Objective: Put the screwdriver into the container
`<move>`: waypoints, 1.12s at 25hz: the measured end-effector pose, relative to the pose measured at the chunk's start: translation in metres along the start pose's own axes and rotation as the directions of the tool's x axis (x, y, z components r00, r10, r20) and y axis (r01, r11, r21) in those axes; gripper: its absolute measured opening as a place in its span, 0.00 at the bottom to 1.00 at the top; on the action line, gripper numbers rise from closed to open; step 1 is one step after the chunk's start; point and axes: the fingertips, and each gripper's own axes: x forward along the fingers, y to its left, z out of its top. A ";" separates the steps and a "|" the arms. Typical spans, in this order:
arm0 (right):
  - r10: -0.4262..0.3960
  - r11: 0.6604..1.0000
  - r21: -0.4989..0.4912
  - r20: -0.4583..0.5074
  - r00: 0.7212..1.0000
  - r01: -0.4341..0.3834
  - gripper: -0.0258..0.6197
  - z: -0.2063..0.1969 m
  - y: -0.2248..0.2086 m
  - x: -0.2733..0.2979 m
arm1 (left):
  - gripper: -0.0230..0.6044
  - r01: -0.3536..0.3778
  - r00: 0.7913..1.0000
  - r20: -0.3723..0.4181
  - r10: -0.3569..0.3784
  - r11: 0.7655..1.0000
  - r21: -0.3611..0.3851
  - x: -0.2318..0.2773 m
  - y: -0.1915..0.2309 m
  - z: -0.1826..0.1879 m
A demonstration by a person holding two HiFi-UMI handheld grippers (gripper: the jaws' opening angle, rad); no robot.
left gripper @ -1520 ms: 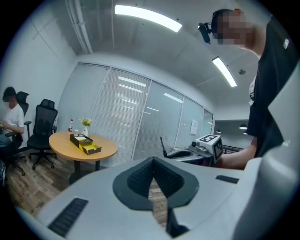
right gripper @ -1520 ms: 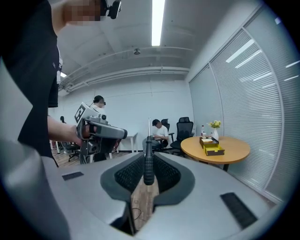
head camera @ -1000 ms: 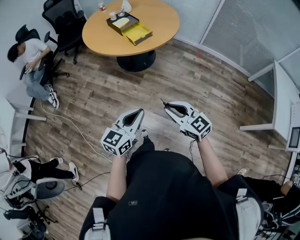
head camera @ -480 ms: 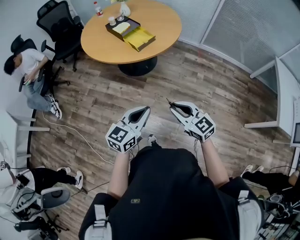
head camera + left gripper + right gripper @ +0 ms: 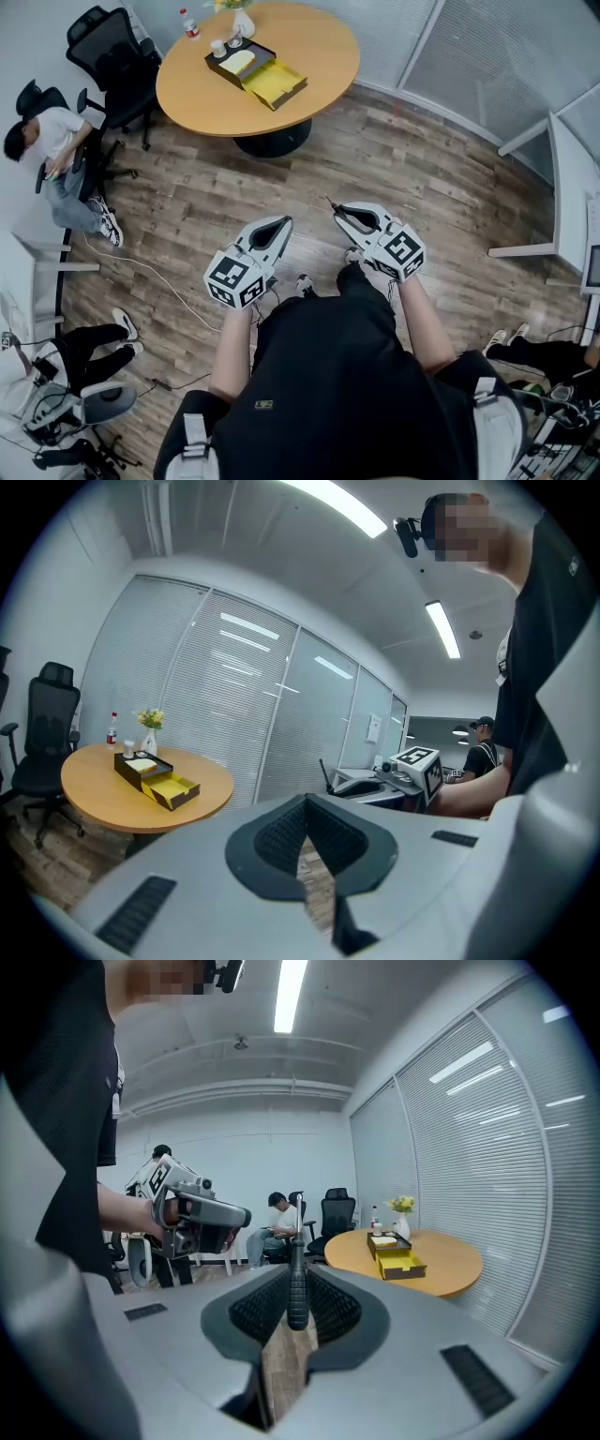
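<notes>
The left gripper's (image 5: pixel 306 801) fingers (image 5: pixel 279 836) meet at their tips with nothing between them; wood floor (image 5: pixel 317 874) shows below the join. Beyond them to the left, a round worktop (image 5: pixel 94 797) carries the black-and-yellow container (image 5: pixel 157 782), a vase (image 5: pixel 150 741) and a bottle (image 5: pixel 112 733). Just right of the tips is the right gripper (image 5: pixel 342 778), the screwdriver's (image 5: pixel 322 768) thin shaft poking up from it.

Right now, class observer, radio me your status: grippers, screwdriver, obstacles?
Left gripper shut, empty. Right gripper shut on screwdriver, tip forward. Container open on round table, far ahead; only wood floor between.
</notes>
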 end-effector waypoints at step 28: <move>0.295 0.954 -0.045 -0.020 0.955 -0.296 0.12 -0.001 -0.216 0.011 | 0.04 -0.311 0.950 -0.019 0.311 0.950 -0.023 0.177 0.051 0.056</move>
